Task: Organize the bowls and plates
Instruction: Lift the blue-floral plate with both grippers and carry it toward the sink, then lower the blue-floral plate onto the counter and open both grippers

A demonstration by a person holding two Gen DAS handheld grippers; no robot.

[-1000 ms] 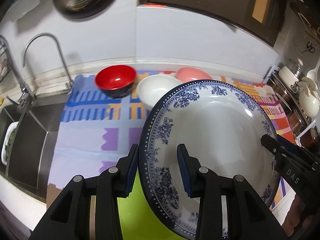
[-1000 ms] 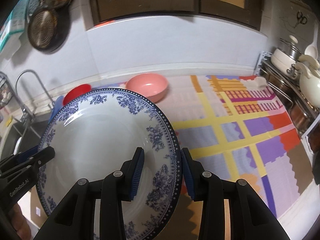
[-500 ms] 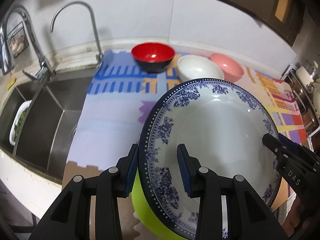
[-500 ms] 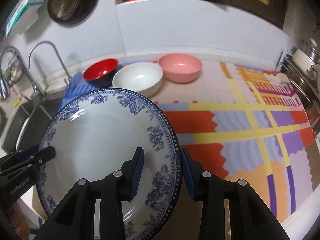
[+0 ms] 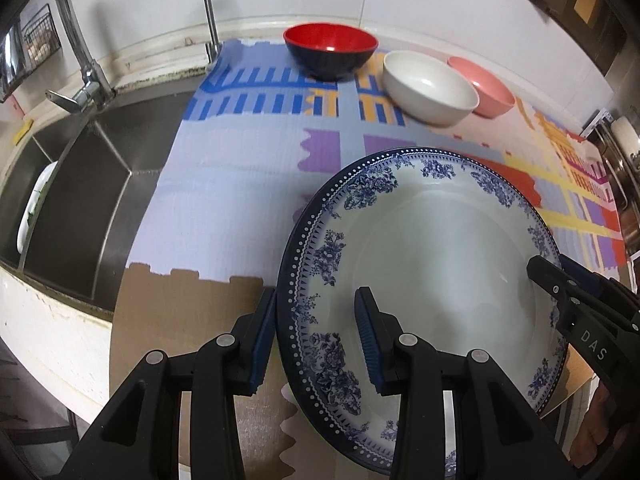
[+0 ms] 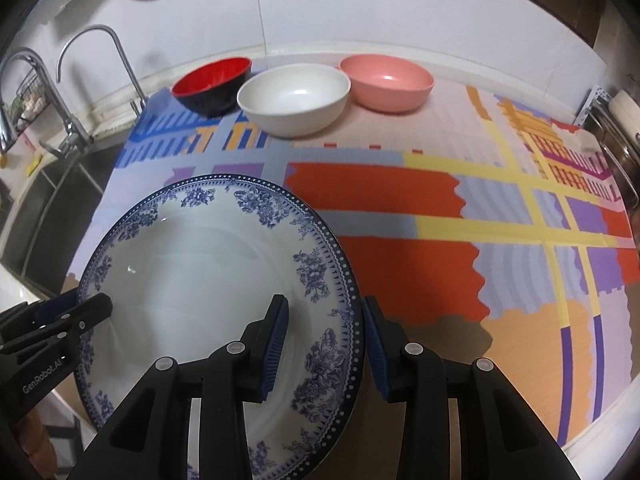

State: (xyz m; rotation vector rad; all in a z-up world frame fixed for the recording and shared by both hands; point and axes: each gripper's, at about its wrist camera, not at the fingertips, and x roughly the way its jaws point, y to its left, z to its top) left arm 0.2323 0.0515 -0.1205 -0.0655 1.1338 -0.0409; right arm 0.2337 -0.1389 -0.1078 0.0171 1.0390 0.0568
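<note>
Both grippers pinch the blue-and-white floral porcelain plate above the desk: left gripper, marked "GenRobot.AI", at 9 o'clock; right gripper, marked "DAS", at 3 o'clock.

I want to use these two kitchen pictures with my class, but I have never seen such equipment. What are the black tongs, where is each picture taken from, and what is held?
No robot is here: a person holds hand-held black tongs in each hand, each with a camera looking along its fingers. One picture comes from the left tongs, the other from the right tongs. Both grip opposite rims of one round blue-and-white floral plate, above a colourful patterned mat. At the back stand a red-and-black bowl, a white bowl and a pink bowl. A steel sink lies to the left.
</note>
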